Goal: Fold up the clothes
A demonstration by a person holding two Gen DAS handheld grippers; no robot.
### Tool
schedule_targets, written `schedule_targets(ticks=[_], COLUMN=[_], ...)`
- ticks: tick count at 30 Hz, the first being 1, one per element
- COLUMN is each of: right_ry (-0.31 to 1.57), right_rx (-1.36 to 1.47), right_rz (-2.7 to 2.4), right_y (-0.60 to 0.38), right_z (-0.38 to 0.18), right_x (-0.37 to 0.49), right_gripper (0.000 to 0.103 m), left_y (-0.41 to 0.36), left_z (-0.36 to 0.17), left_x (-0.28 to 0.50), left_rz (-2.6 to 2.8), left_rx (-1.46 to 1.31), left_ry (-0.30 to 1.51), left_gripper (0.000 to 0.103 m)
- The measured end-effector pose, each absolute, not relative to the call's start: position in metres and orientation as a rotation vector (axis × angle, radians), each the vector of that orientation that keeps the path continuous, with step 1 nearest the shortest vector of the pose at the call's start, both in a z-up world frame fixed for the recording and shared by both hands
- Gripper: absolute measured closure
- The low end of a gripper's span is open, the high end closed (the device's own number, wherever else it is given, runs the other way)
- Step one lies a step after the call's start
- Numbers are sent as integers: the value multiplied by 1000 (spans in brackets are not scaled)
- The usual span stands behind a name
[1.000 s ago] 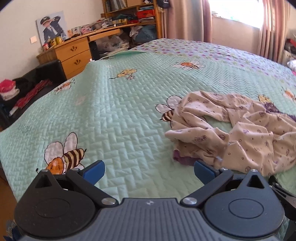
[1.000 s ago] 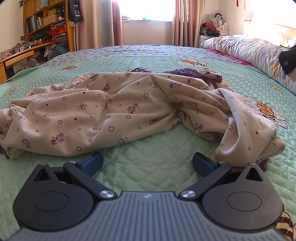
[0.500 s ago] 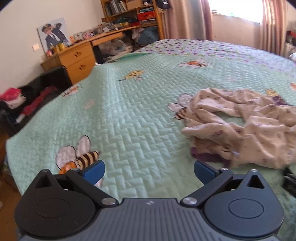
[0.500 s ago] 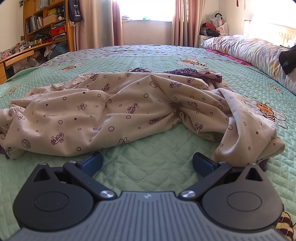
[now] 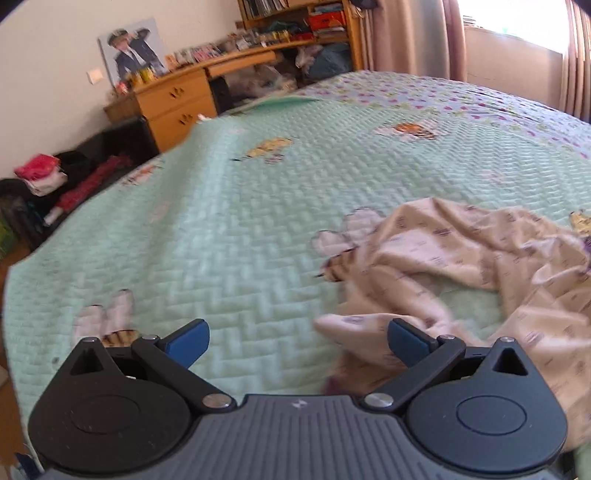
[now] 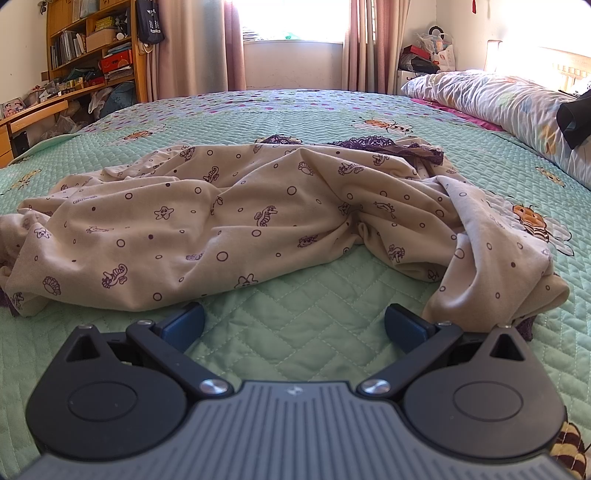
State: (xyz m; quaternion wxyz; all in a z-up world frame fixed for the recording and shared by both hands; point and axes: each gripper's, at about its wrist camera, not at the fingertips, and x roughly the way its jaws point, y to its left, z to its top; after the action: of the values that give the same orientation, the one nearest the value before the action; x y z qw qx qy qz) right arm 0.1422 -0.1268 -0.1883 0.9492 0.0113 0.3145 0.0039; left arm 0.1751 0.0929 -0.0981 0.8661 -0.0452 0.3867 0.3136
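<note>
1. Where the bed [image 6: 295, 110] runs back toward the window [image 6: 295, 18], a green quilted bedspread [image 5: 240, 221] with bee pictures covers it, and pink curtains [image 6: 207, 44] hang at both sides of the glass.
2. At the bed's left side stand a wooden desk [image 5: 177, 99] with drawers and a bookshelf [image 6: 92, 48] crowded with books and boxes; a framed picture [image 5: 133, 48] leans on the wall above the desk.
3. On the floor side by the desk, a dark chair [image 5: 110, 147] carries red and pink clothes, well apart from the work.
4. At the bed's right side lies a pale patterned pillow [image 6: 498, 96], with a black object [image 6: 576, 118] at the frame edge near it.
5. Nothing lies between either tool and the garment; only bare bedspread fills the gaps.
6. The cream garment [image 6: 240, 221], printed with purple sea creatures and rings and trimmed with purple lace [image 6: 369, 142] at its far edge, lies crumpled across the middle of the bed.
7. The right tool [image 6: 293, 319] sits low over the bedspread just in front of the garment, its blue fingers [image 6: 184, 321] spread wide and empty; the cloth's near fold falls just beyond the right finger.
8. The left tool [image 5: 297, 338] is likewise wide open and holds nothing; in its blurred view, a garment corner [image 5: 354, 328] lies just beside its right finger, and the rest of the cloth spreads off to the right.
</note>
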Motion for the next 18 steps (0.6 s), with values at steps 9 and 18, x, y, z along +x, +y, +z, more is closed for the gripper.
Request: schedule_targets(ticks=[9,18], right_ry=[639,640], right_rx=[23,21], right_rz=[8,7], right_y=[-126,-125], right_z=[-189,-189], right_x=[140,141], right_gripper=[0,0], left_y=[91,123], left_z=[-113,-104], left_x=[217,217], left_rz=[792,995], left_rx=[47,8], left_ry=[890,875], left_gripper=[1,1])
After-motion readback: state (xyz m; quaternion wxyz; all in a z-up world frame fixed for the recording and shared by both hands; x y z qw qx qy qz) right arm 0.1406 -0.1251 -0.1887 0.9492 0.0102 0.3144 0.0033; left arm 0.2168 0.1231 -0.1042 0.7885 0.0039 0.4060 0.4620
